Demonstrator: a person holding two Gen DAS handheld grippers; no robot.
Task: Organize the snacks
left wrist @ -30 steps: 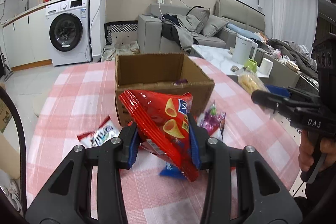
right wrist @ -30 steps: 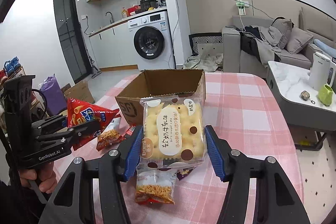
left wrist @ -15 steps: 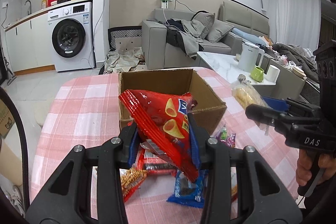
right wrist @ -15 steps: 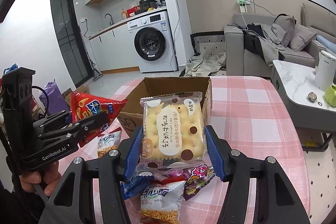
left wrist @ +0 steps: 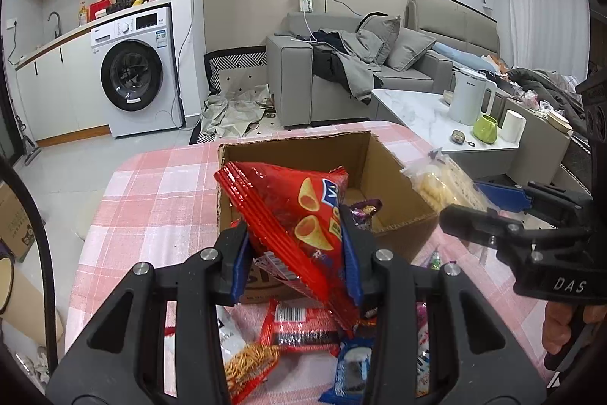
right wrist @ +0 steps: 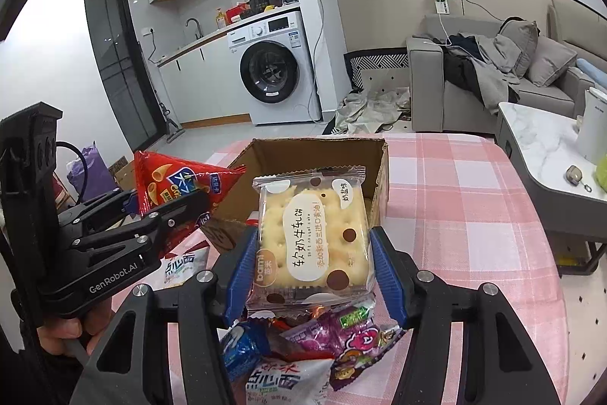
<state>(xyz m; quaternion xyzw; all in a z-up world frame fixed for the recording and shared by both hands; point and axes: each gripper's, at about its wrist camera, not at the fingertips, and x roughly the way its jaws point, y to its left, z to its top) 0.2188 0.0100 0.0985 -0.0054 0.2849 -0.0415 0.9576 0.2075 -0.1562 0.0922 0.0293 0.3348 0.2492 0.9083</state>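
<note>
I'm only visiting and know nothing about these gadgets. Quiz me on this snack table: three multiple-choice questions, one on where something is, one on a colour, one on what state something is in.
1. Where is the cardboard box?
A. On the checked tablecloth
B. On the sofa
C. On the washing machine

2. What colour is the chip bag in the left gripper?
A. Green
B. Red
C. White

3. What is the right gripper doing?
A. Hanging open, holding nothing
B. Clamped on the cracker packet
C. Clamped on a cup

Answers: 1 A, the box stands on the pink checks. 2 B, its wrapper is red. 3 B, the blue fingers press both packet sides.
</note>
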